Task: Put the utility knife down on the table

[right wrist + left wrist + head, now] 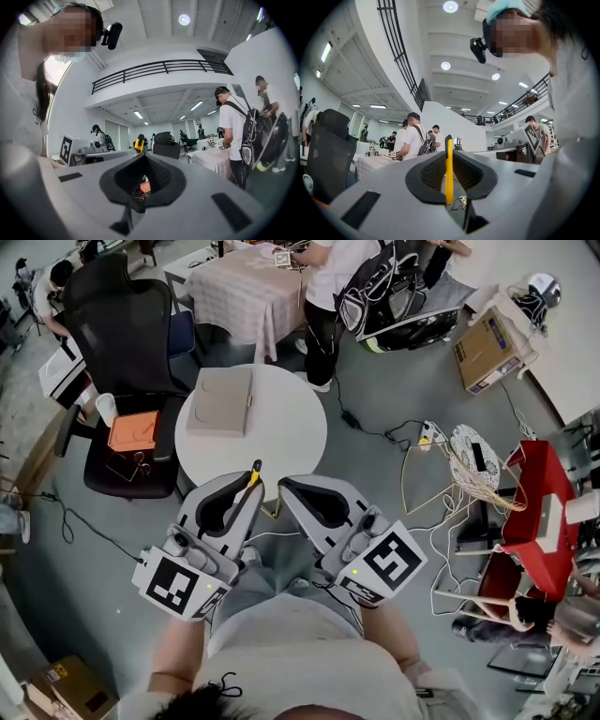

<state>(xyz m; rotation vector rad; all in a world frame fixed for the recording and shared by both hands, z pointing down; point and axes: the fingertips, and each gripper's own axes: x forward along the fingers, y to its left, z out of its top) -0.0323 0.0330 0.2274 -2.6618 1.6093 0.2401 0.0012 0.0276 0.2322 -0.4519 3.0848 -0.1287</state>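
My left gripper (pixel 449 157) is clamped on the utility knife (pixel 449 174): the thin yellow body stands upright between the two jaw tips, its dark end poking out past them. My right gripper (pixel 143 158) has its jaws drawn together with nothing between them.

From the head view, both grippers sit side by side close to my body, at the near rim of the round white table (pixel 292 432). The left gripper (pixel 253 489) points toward the table, with the knife (pixel 255 472) showing over that near rim and held off the tabletop; the right gripper (pixel 284 487) is just beside it, tips angled in toward the left one.

On the table's far-left part lies a flat tan box (pixel 221 401). To the left of the table stands a black office chair (pixel 120 326), with an orange tray (pixel 132 431) on a seat beside it. Well to the right of the table, white cables (pixel 441 486) trail across the floor
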